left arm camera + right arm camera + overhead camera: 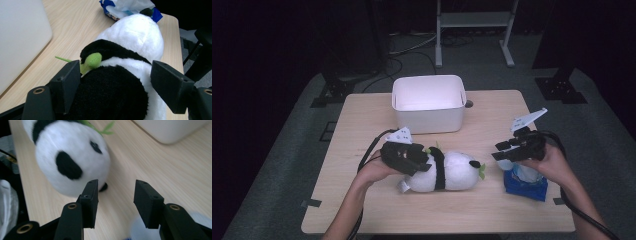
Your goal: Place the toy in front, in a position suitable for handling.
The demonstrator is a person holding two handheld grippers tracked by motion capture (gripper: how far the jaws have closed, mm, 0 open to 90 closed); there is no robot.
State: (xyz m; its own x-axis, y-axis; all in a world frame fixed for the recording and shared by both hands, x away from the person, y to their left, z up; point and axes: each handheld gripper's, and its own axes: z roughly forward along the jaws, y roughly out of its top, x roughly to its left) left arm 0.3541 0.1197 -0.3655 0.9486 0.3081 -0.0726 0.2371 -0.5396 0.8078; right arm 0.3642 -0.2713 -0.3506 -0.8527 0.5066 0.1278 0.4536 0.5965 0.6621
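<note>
The plush panda is lying on its side near the middle of the table, just at six o'clock from the white bin, with its head pointing toward three o'clock. It is looking soft and light, a stuffed toy that will be squashing under any squeeze and sagging at whichever end is left unsupported; its fur should be giving the pads decent friction. The dark band around its body is probably the best place to be pinching, since the stuffing bunches there.

The left hand-held gripper is straddling that black part of the body, its jaws set on either flank; in the left gripper view the fur seems to be touching the pads, though a firm squeeze cannot be told. The right hand-held gripper is hovering at three o'clock of the panda's head, jaws apart and holding nothing, above a blue wipes packet.

Counting: one panda, one bin, one packet, two hand-held grippers.
</note>
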